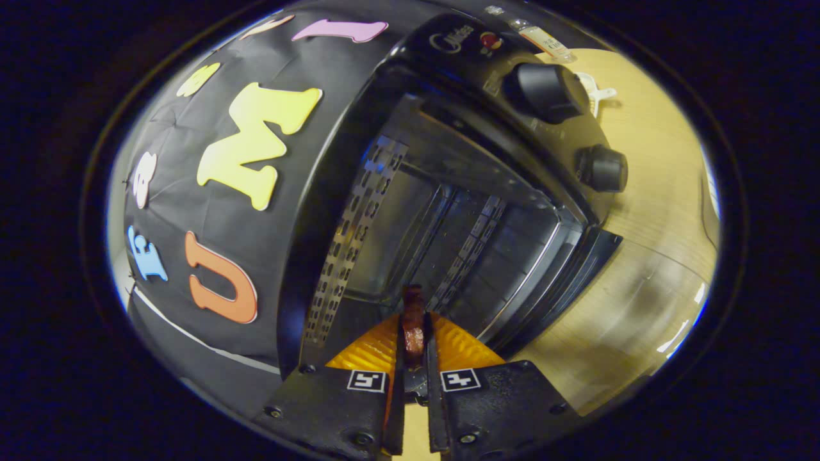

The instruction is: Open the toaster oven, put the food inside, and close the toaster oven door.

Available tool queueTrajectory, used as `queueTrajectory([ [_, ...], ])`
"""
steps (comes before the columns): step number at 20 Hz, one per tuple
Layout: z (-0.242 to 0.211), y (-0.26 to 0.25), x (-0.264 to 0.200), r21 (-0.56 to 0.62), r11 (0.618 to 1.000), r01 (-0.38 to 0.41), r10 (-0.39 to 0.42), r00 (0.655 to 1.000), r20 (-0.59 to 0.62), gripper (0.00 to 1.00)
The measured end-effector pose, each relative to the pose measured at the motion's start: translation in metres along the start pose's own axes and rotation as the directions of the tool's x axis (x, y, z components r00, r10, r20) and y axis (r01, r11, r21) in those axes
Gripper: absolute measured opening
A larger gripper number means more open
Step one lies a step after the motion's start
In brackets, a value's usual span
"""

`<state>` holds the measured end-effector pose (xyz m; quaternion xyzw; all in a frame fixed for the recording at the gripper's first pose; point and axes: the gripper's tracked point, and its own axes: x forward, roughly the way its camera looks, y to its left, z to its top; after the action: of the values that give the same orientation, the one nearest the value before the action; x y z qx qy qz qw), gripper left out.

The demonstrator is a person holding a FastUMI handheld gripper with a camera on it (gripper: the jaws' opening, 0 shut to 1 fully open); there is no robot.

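- We see the gripper (413, 333) closed on a thin, reddish-brown piece of food (413, 320), both fingers (378, 349) pressing it from either side; it stands on edge between them.
- We cannot tell exactly what kind of food it is; it looks like a slice of meat.
- The toaster oven (448, 160) stands just ahead of the fingers, tilted in our view, its cavity (442, 237) open and dark.
- The food sits at the mouth of the oven, in front of the cavity's lower edge; we cannot tell whether it has crossed the threshold.
- Inside the oven we make out perforated metal side rails (355, 230), one near the oven's left wall and another deeper in.
- The oven's control panel carries two dark round knobs, a larger one (544, 93) and a smaller one (602, 168) beside it.
- The oven door (564, 275) hangs down from the oven's front, its glass and frame edge lying toward the worktop.
- The oven rests on a light wooden worktop (647, 192), which extends past the knob side of the oven.
- A small white object (594, 93) lies on the worktop beyond the larger knob; we cannot identify it.
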<state>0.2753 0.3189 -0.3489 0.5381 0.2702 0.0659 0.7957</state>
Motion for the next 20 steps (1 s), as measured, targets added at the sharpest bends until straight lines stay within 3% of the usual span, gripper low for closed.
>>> queueTrajectory([
  [5, -0.004, -0.004, 0.008, -0.132, 0.99, 0.042, -0.043, 0.999, 0.0, 0.2],
  [7, -0.008, -0.009, 0.003, -0.222, 0.972, 0.07, -0.076, 0.997, -0.016, 0.27],
  [11, 0.001, -0.012, -0.011, -0.419, 0.901, 0.109, -0.12, 0.993, 0.001, 0.91],
  [12, 0.003, -0.012, -0.015, -0.457, 0.881, 0.12, -0.131, 0.991, 0.008, 0.97],
  [15, 0.01, -0.009, -0.029, -0.532, 0.838, 0.118, -0.136, 0.991, 0.005, 0.97],
  [20, 0.012, -0.002, -0.073, -0.673, 0.732, 0.105, -0.155, 0.988, -0.014, 0.98],
])
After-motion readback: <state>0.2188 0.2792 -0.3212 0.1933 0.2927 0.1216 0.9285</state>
